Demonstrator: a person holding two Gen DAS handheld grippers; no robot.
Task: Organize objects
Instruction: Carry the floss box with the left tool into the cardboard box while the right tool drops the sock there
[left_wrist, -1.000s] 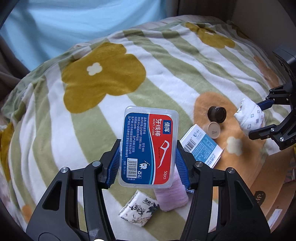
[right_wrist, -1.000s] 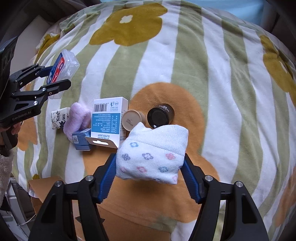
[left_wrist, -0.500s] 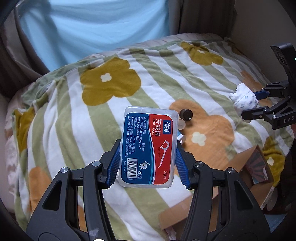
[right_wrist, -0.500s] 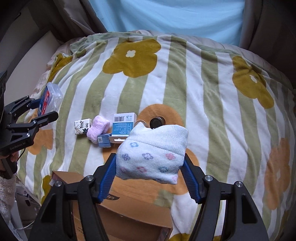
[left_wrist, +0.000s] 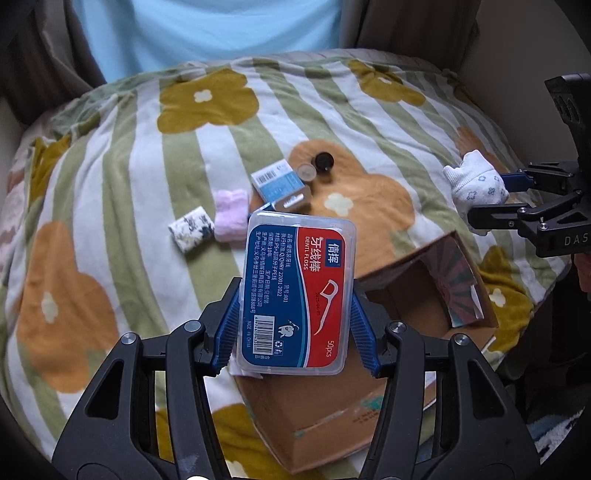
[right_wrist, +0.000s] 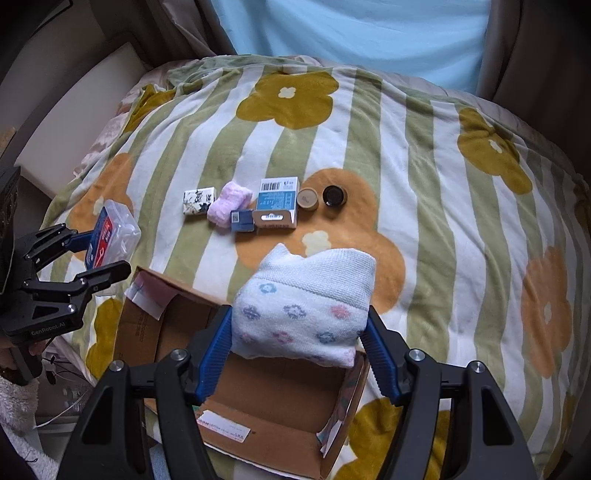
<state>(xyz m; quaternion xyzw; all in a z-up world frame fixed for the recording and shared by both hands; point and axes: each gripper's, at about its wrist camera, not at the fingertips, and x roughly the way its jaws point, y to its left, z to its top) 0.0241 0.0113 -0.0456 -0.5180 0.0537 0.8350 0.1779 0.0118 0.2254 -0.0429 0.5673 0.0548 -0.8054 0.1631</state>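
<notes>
My left gripper (left_wrist: 295, 325) is shut on a clear dental floss box (left_wrist: 297, 295) with a blue and red label, held above the near edge of an open cardboard box (left_wrist: 406, 295). It also shows in the right wrist view (right_wrist: 110, 236). My right gripper (right_wrist: 299, 350) is shut on a white sock (right_wrist: 306, 314) with small flowers, held over the open cardboard box (right_wrist: 266, 391). The sock also shows in the left wrist view (left_wrist: 476, 184). On the blanket lie a blue-white carton (right_wrist: 277, 203), a pink cloth (right_wrist: 229, 203), a patterned packet (right_wrist: 199, 199), a tan cap (right_wrist: 307, 198) and a black jar (right_wrist: 334, 195).
The flowered, striped blanket (right_wrist: 406, 147) covers a bed. A light blue curtain (right_wrist: 351, 33) hangs behind it. A small dark blue box (right_wrist: 242, 219) lies by the carton. A white cushion (right_wrist: 74, 110) lies along the left side.
Both grippers have pulled back and up from the blanket with their objects. The cardboard box has come into view below them.
</notes>
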